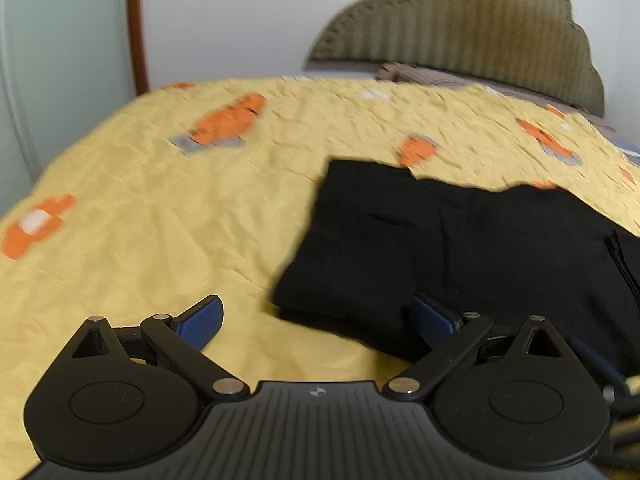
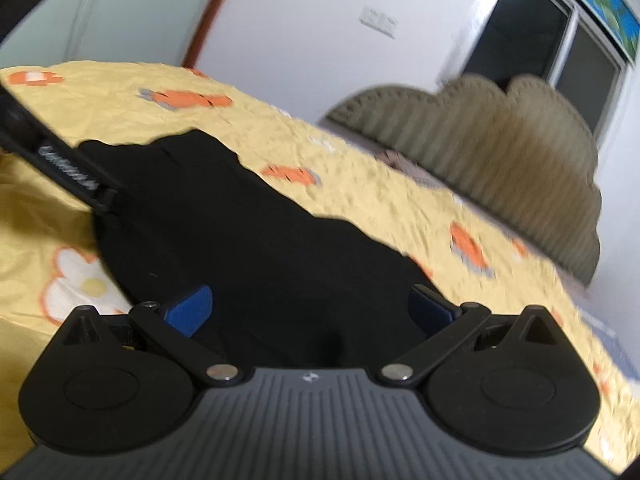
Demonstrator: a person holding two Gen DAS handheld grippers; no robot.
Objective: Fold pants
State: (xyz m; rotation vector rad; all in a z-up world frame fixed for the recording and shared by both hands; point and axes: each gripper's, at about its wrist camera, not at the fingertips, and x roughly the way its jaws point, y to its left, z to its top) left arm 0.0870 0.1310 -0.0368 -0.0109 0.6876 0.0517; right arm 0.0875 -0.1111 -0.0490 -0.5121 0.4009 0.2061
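The black pants (image 1: 460,248) lie folded in a thick rectangle on the yellow bedspread (image 1: 160,220). My left gripper (image 1: 316,320) is open and empty, just above the bed at the near left corner of the pants. In the right wrist view the pants (image 2: 260,248) fill the middle. My right gripper (image 2: 310,308) is open and empty, hovering close over their near edge. Part of the left gripper (image 2: 60,164) shows at the far left, at the pants' edge.
The bedspread has orange and white flower prints. An olive ribbed headboard (image 1: 480,36) stands at the back right, with a pillow (image 1: 420,74) below it. White wall, a door frame (image 1: 136,28) and a window (image 2: 560,52) lie beyond the bed.
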